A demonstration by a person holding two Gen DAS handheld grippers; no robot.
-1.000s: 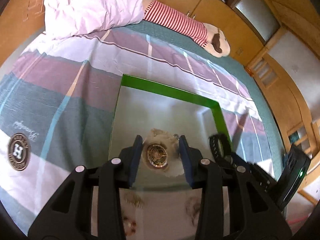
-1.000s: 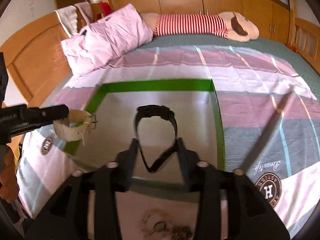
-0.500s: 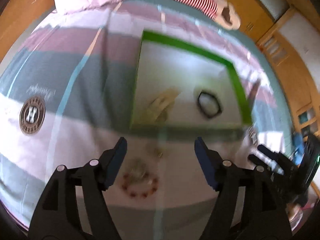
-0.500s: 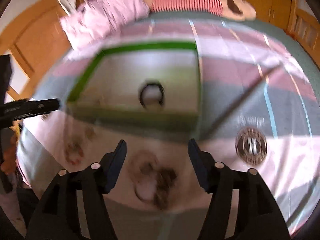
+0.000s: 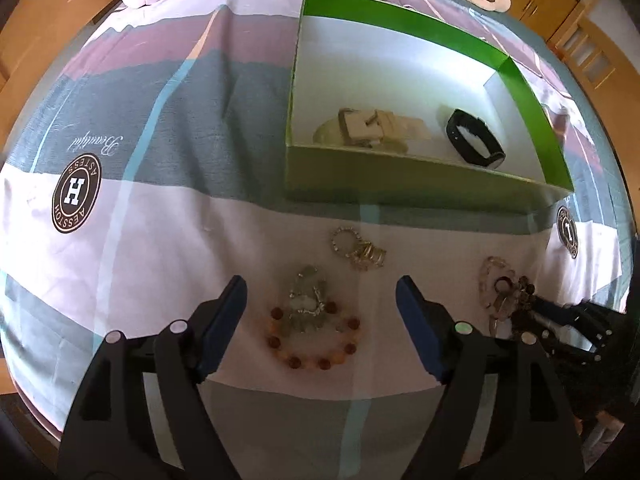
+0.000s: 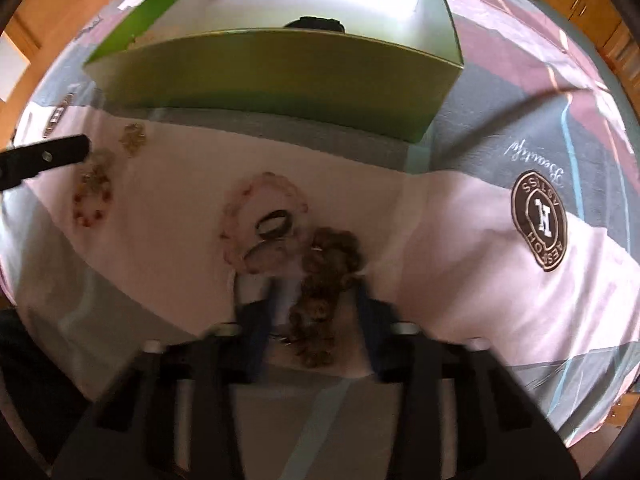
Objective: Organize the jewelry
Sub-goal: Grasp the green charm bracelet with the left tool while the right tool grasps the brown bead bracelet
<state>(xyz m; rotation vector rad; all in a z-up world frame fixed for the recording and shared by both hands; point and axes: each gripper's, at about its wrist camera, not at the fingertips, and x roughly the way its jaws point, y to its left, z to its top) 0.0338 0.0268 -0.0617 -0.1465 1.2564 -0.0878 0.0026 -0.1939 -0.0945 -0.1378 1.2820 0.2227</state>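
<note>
Bedspread (image 5: 168, 184) below us: two watches sit in the green box (image 5: 400, 182), beads remain. Our left gripper (image 5: 320, 316) has just spread wide over the orange bracelet (image 5: 316, 340); our right gripper (image 6: 316, 300), blurred, has been closing, seemingly around the brown beads (image 6: 324, 280).

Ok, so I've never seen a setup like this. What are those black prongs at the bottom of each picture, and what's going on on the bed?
There is no robot here. A person holds a two-finger gripper in each hand, and a wide-angle camera on each one looks along its fingers. That makes two pictures, one from each hand.

Both look down at a bedspread with a green box on it. In the box lie a cream watch and a black band.

The left gripper has just been opening its jaws. They stand wide above an orange bead bracelet and hold nothing.

The right gripper has just been closing its jaws, with brown beads between them. The blur hides whether they grip yet.
</note>
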